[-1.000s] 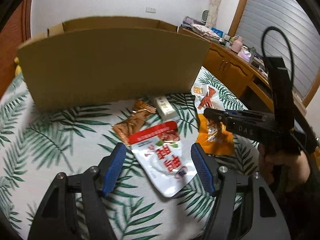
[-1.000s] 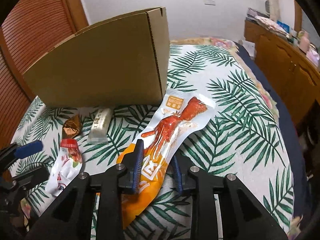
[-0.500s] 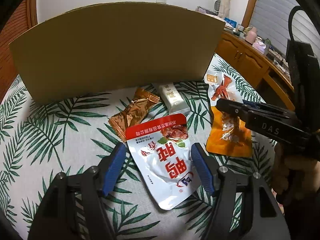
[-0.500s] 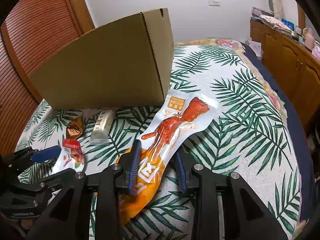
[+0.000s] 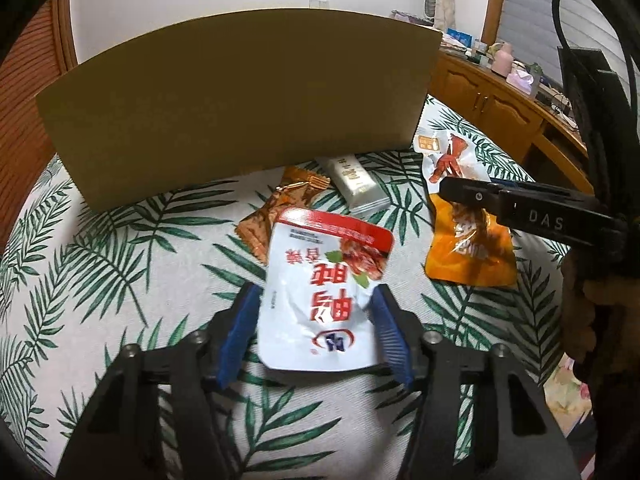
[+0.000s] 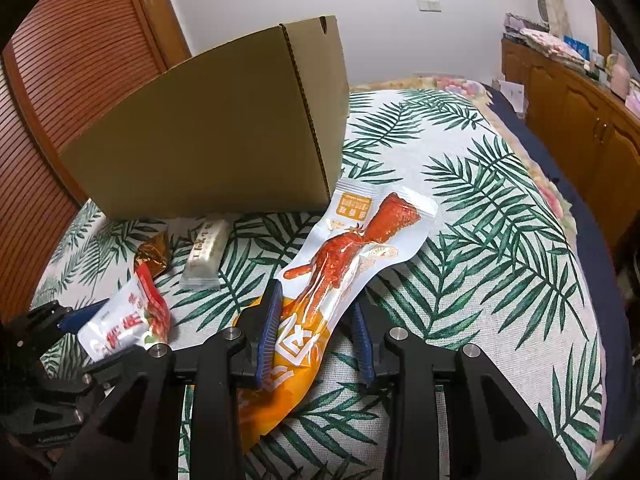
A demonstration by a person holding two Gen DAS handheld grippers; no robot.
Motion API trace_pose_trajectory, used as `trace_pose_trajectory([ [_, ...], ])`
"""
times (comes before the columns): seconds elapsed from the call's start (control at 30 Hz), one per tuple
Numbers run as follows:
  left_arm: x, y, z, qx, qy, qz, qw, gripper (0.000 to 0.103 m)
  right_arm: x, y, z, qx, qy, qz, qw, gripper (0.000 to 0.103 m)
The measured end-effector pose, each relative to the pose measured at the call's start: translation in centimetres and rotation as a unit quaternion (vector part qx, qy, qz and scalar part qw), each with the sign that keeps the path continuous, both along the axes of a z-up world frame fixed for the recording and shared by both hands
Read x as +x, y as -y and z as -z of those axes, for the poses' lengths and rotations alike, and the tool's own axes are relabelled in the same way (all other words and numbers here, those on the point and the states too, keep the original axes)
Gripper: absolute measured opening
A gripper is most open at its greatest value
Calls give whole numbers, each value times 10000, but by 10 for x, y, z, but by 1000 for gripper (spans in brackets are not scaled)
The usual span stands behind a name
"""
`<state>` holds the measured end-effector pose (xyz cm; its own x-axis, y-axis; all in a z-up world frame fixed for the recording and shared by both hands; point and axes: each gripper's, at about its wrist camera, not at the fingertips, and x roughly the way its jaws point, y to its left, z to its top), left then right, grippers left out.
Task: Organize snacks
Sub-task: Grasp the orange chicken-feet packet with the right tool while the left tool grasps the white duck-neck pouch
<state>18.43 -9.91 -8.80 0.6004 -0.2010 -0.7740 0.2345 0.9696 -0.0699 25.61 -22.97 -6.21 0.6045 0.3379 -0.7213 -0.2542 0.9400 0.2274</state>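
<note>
Lifted since the earlier frame: white-red pouch (image 5: 320, 292), clamped in left hand-held gripper (image 5: 316, 332) | right hand-held gripper (image 6: 316, 328) clamped on orange chicken-foot packet (image 6: 344, 248) above bed (image 6: 500, 240) | cardboard box (image 6: 224, 136) awaits; two snacks remain.

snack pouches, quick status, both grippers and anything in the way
Left gripper shut on white-and-red pouch, lifted. Right gripper astride orange chicken-foot pouch, grip unclear. Cardboard box wall ahead; two small packets at its base.
</note>
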Motion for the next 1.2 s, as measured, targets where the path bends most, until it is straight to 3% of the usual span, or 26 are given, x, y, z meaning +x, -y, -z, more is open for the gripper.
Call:
trace_pose_trajectory([
  [0.27, -5, -17, -3, -342, 13, 9, 9994, 42, -1, -4, 1, -97, 42, 25, 9999, 33],
  [0.43, -11, -17, -3, -303, 72, 68, 9995, 41, -1, -5, 1, -155, 44, 29, 9999, 33],
  [0.63, -16, -19, -8, -378, 160, 154, 9990, 38, -1, -11, 0, -288, -22, -82, 9995, 46],
  [0.77, -18, -22, -10, -487, 191, 190, 9985, 36, -3, -14, -1, -339, -81, -133, 9993, 46],
  [1.0, -25, -28, -14, -677, 265, 221, 9971, 33, -10, -13, -4, -234, -101, -176, 9995, 18],
  [1.2, -30, -32, -18, -847, 346, 258, 9955, 31, -24, -9, -8, -94, 81, -37, 9999, 15],
])
